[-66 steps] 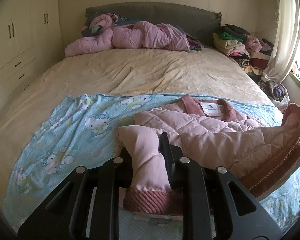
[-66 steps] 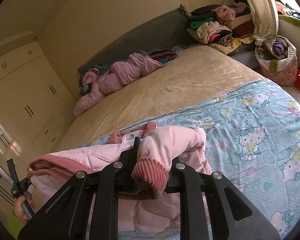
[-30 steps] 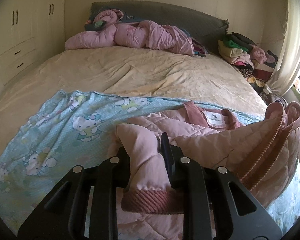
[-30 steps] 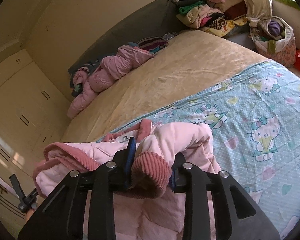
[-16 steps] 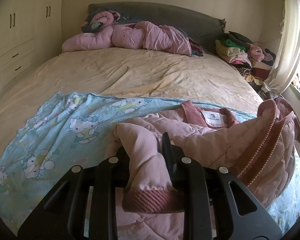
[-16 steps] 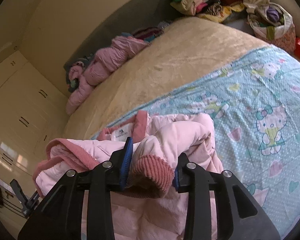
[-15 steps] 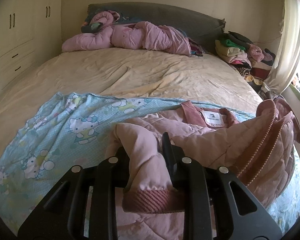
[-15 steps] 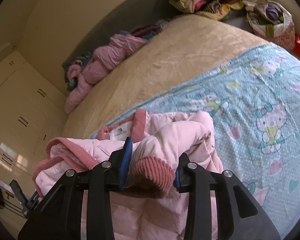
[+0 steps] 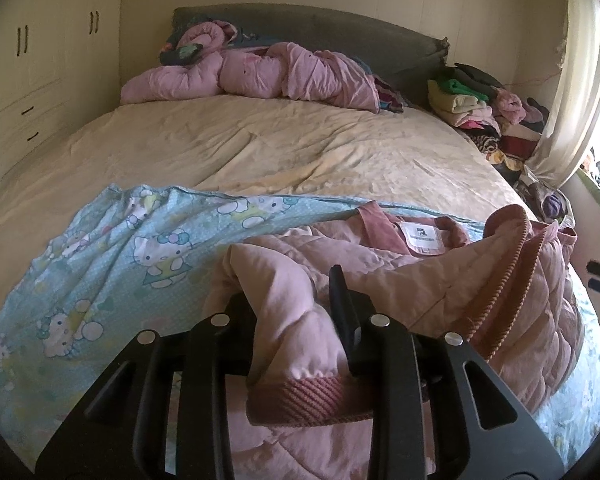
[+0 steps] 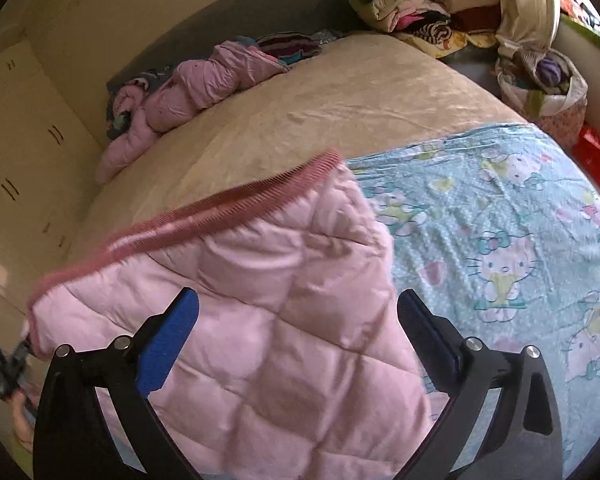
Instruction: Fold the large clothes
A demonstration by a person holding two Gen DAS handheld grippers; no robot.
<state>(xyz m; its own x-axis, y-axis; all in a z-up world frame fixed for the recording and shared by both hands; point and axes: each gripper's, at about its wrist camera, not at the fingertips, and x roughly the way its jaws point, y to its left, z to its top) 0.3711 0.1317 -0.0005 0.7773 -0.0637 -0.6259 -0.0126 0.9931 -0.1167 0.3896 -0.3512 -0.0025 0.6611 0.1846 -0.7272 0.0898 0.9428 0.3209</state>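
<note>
A pink quilted jacket (image 9: 440,276) with darker ribbed cuffs and hem lies on a blue cartoon-cat sheet (image 9: 112,264) at the near end of the bed. My left gripper (image 9: 296,312) is shut on one sleeve (image 9: 296,340) just above its ribbed cuff. In the right wrist view the jacket (image 10: 268,320) is folded over, its ribbed hem (image 10: 228,204) on top. My right gripper (image 10: 296,320) is open, its jaws wide apart on either side of the quilted fabric.
The beige bed cover (image 9: 284,140) stretches beyond the sheet. A crumpled pink coat (image 9: 268,76) lies by the grey headboard. Stacked clothes (image 9: 480,108), a curtain (image 9: 572,92) and a full bag (image 10: 544,88) stand at the right side.
My right gripper has opened and let go of the ribbed cuff. The jacket's lower half has flipped over toward the collar. My left gripper keeps its hold on the sleeve.
</note>
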